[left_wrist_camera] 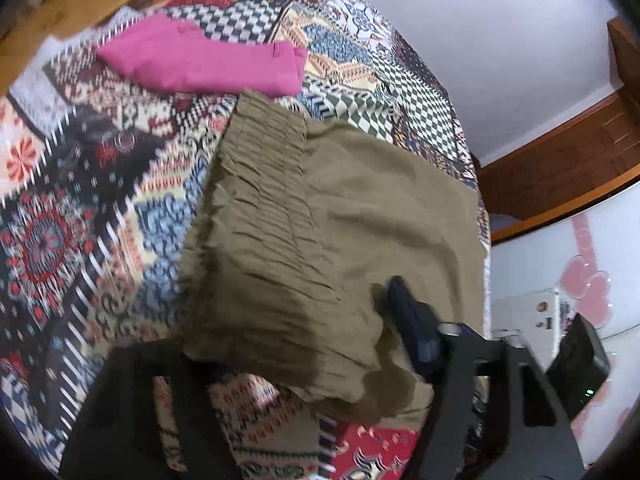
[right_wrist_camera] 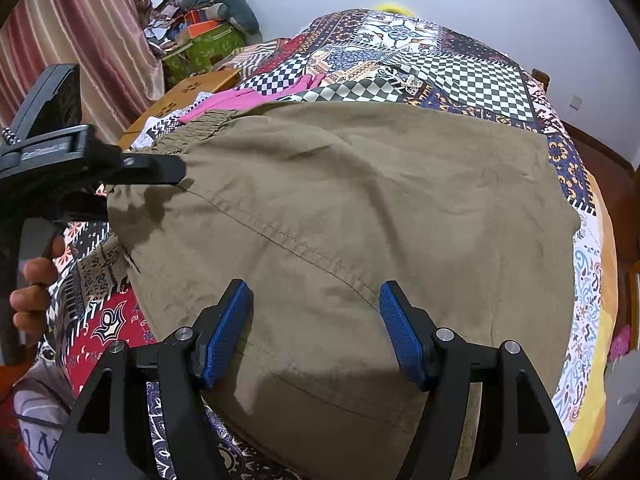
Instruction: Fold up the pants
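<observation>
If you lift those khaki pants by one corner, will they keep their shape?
Probably not. The pants lie creased and draped flat, so likely floppy. The gathered waistband looks thicker and may hang heavier. The cloth seems thin and light.

A patchwork bedspread (right_wrist_camera: 460,76) fills mid-frame, with a folded pink garment (left_wrist_camera: 208,60) at upper left, a striped curtain (right_wrist_camera: 80,20), a green box (right_wrist_camera: 204,50) and a wooden stool (right_wrist_camera: 188,92) beyond it.
</observation>
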{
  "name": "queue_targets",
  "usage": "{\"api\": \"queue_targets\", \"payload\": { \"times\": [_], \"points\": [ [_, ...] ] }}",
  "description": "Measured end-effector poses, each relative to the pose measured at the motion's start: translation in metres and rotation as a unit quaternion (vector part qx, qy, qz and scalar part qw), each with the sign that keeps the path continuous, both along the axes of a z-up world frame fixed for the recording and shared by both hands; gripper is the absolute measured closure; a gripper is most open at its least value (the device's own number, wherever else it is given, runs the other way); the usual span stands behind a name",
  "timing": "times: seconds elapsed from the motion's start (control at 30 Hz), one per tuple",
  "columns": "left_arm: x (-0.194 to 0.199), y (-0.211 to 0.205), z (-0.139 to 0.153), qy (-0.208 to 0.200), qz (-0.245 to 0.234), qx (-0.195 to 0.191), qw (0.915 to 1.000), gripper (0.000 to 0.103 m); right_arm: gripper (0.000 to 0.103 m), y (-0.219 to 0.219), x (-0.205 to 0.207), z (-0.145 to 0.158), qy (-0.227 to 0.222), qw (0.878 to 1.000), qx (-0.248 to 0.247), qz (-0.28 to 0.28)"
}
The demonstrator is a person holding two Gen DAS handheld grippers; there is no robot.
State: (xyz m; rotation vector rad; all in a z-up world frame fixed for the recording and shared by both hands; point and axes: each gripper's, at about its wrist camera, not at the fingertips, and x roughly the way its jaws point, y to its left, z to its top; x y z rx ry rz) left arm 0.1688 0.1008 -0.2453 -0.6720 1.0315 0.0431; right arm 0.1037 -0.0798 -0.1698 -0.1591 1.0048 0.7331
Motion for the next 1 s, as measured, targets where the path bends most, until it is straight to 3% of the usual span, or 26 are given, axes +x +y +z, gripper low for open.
{"api": "queue_targets", "payload": {
  "times": [0.13, 0.23, 0.5, 0.8, 1.0],
  "points": [
    [0.009, -0.003, 0.005, -0.018, -0.018, 0.046, 0.9986, 0.067, 0.039, -0.001, 0.002, 0.0, 0.004, 1.0, 0.003, -0.005],
    [0.015, -0.004, 0.014, -0.035, -0.032, 0.076, 0.996, 0.071, 0.039, -0.001, 0.006, 0.0, 0.01, 1.0, 0.005, -0.008],
    [0.007, 0.006, 0.045, -0.077, -0.026, 0.164, 0.9831, 0.073, 0.039, 0.02, 0.014, 0.003, 0.017, 1.0, 0.001, 0.014],
    [-0.031, 0.028, 0.07, -0.091, 0.01, 0.279, 0.9558, 0.073, 0.039, 0.072, 0.008, 0.009, 0.003, 0.997, -0.017, 0.081],
    [-0.033, 0.016, 0.085, -0.112, -0.003, 0.311, 0.9436, 0.073, 0.039, 0.053, 0.009, 0.02, -0.001, 0.999, -0.006, 0.053]
  ]
}}
